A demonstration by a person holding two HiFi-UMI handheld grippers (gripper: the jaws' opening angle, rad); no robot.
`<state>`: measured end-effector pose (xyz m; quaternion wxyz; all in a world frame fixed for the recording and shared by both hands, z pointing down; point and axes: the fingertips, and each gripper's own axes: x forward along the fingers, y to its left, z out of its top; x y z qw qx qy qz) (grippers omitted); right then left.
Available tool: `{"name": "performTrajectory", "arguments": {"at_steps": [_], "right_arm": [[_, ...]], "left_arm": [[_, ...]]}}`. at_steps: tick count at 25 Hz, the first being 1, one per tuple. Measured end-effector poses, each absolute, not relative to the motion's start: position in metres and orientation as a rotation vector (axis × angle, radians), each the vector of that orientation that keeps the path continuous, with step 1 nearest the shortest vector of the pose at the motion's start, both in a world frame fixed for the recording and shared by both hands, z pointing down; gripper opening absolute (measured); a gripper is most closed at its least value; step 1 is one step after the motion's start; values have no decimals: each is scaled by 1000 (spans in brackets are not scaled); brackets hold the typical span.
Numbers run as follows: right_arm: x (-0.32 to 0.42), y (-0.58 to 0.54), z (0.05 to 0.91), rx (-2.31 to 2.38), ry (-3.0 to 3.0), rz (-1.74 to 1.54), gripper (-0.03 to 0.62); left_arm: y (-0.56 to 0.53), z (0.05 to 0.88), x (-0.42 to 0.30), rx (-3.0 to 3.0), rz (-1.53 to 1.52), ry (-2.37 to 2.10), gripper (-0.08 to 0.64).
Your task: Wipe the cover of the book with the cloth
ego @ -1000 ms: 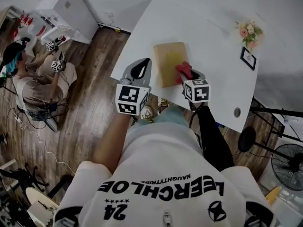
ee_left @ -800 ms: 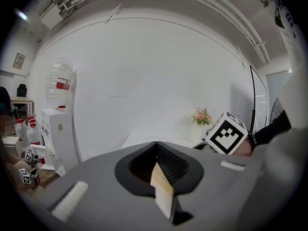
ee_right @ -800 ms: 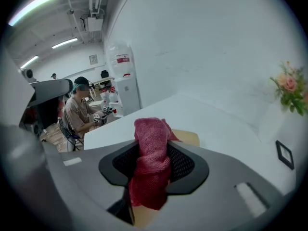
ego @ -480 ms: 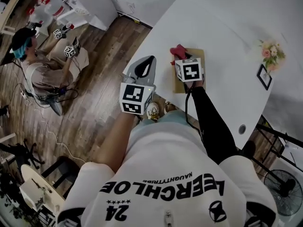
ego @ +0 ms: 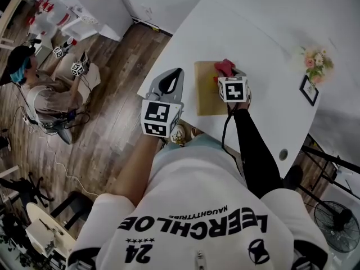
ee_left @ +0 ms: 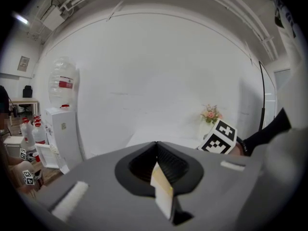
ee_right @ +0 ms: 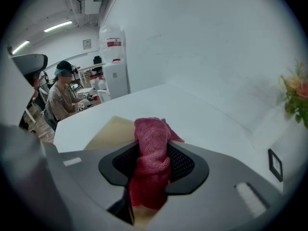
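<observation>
Right tool [ego: 229,76] clenching red cloth [ego: 225,67] on tan book [ego: 205,94], left tool [ego: 176,73] closed, shirt [ego: 191,201] reads LEERCHLOE

Both grippers were held out ahead of the body.
The left gripper [ego: 176,73], centre-left of frame, had its jaws closed on nothing; the right gripper [ego: 232,76], right of centre, clamped the red cloth [ego: 224,66].

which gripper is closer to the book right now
Right. The right gripper, shut on the red cloth, is over the book's far right corner. The left gripper is beside the book's left edge, apart from it.
</observation>
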<state>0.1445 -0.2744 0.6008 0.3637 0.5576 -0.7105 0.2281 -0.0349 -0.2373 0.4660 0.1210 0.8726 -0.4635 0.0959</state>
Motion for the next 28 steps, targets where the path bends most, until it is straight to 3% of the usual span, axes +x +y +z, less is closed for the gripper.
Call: {"name": "performTrajectory", "arguments": {"at_steps": [7, 12, 18, 28], "right_arm": [[166, -278, 587, 1509, -1853, 600, 141], [97, -257, 566, 1398, -2023, 590, 141], [41, -216, 604, 1176, -2020, 515, 141], [142, -220, 599, 1406, -1860, 554, 141]], "left_arm": [[-238, 470, -28, 2550, 278, -1343, 37], [-236, 468, -27, 2551, 265, -1338, 37], [-225, 466, -22, 2556, 264, -1323, 37], [-213, 470, -16, 2563, 268, -1294, 36]]}}
